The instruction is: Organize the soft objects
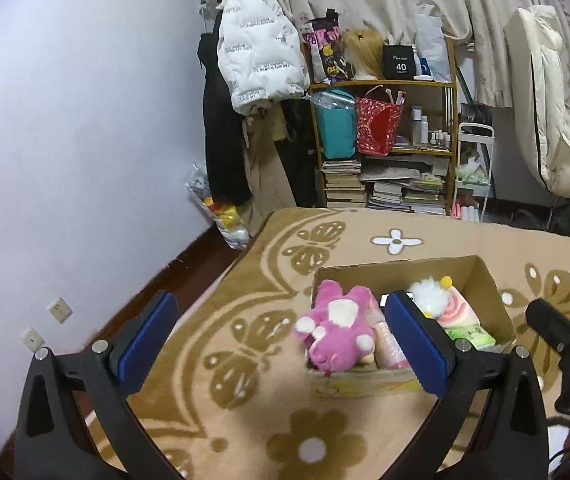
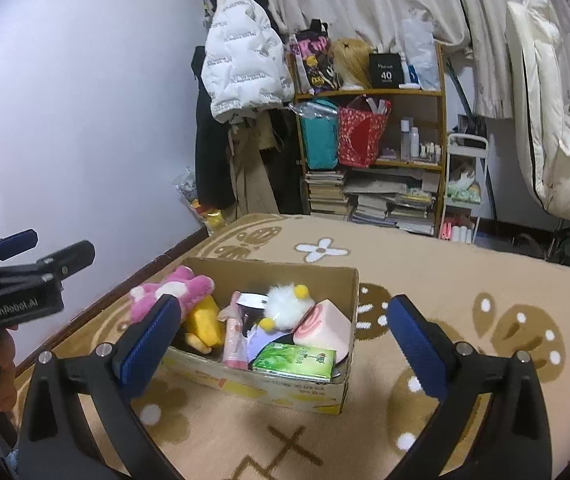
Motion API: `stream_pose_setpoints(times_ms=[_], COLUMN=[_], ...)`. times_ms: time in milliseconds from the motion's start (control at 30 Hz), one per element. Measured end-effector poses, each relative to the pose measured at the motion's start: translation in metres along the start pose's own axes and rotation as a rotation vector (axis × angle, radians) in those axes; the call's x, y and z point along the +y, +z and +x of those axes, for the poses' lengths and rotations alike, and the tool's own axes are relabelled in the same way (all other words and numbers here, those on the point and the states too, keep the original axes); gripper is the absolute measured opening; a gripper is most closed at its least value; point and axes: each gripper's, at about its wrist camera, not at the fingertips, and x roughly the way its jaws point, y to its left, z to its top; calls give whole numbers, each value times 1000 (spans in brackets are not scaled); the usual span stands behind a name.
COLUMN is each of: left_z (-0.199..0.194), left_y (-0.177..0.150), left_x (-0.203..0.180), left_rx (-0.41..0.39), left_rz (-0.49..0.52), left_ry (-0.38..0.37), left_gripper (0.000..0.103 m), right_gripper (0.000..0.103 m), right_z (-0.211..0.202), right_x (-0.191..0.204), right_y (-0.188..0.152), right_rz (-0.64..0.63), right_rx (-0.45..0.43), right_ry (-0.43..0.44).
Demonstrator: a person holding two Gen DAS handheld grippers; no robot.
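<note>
A cardboard box (image 1: 487, 284) (image 2: 347, 300) sits on a tan patterned blanket (image 1: 245, 280) (image 2: 465, 280). A pink plush bear (image 1: 337, 330) (image 2: 173, 292) hangs over the box's left rim. Inside lie a white fluffy toy with yellow pompoms (image 1: 431, 294) (image 2: 287, 306), a pink swirl cushion (image 1: 459, 312) (image 2: 323, 326), a green tissue pack (image 1: 473, 336) (image 2: 295, 360), a pink tube (image 2: 235, 340) and a yellow plush (image 2: 205, 322). My left gripper (image 1: 281, 334) is open and empty, short of the box. My right gripper (image 2: 281, 340) is open and empty too, above the box's near side.
A wooden shelf (image 1: 385, 88) (image 2: 369, 96) with bags, bottles and stacked books stands beyond the bed, beside hanging coats (image 1: 261, 52) (image 2: 241, 68). The lilac wall (image 1: 65, 120) runs along the left. White bedding (image 1: 557, 128) is piled at right.
</note>
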Motion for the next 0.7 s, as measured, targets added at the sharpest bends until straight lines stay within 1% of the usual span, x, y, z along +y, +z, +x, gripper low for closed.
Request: stream_pose_setpoints(times_ms=[167,300,467,567,700], left_z=[-25,-40,-57,-66,-69], left_y=[-4,-10,-17,-23,-33], left_x=[5,5,10,11,11], left_rx=[-21,-33,-25,-30,-13], left_rz=[-8,31,10,18,20], left_ry=[-3,30,4,1,-4], left_gripper=[103,103,103,103,103], right_gripper=[103,103,103,103,103], right_z=[-22,-39,-58,-65,-73], right_x=[8,15,20,22,20], right_y=[3,1,-6,-13,-24], right_rz=[-17,-36,-30,-21,3], right_rx=[-16,-28,-41,-33,-42], right_ry=[3,1,9,12,6])
